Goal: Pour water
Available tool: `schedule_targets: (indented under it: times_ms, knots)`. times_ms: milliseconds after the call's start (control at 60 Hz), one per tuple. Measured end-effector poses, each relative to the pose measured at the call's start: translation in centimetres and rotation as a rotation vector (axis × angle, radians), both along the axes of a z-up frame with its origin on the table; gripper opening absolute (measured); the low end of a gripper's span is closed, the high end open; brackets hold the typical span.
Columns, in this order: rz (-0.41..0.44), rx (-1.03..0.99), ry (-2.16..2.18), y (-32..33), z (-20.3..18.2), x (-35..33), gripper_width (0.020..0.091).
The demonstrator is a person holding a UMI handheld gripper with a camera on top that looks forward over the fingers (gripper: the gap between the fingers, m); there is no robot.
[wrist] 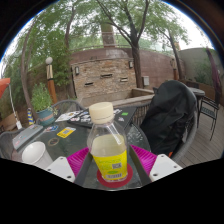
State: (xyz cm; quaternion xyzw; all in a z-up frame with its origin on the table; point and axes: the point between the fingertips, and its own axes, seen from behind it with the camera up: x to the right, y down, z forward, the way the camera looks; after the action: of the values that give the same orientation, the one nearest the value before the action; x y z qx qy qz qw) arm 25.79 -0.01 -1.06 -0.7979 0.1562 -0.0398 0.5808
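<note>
Outdoors on a glass table (70,120), the upright bottle (108,145) stands clamped between the gripper (110,160) fingers, cup (46,116) ahead-left

A bottle (109,148) stands upright between the two fingers of the claw (110,165), on the table (40,135). Whether the pads touch it cannot be told. On the table to the left of the bottle lies a round lid-like object (34,153); beyond that, a small flat item (66,132) and a cup (46,117). Right of the bottle, a chair (168,115) stands at the table, draped with a garment. Behind the table rises a brick structure (103,75), with trees (135,30) beyond.
</note>
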Motion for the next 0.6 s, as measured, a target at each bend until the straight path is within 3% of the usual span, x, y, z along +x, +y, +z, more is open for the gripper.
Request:
schedule_targets:
  times_ms: [17, 250, 600]
  knots:
    - [-0.008, -0.001, 0.006, -0.7, 0.2, -0.2, 0.0859]
    - [-0.129, -0.02, 0.108, -8.3, 3.1, -1.8, 0.084]
    - [-0.153, -0.071, 0.131, -24.0, 13.9, -21.1, 0.084]
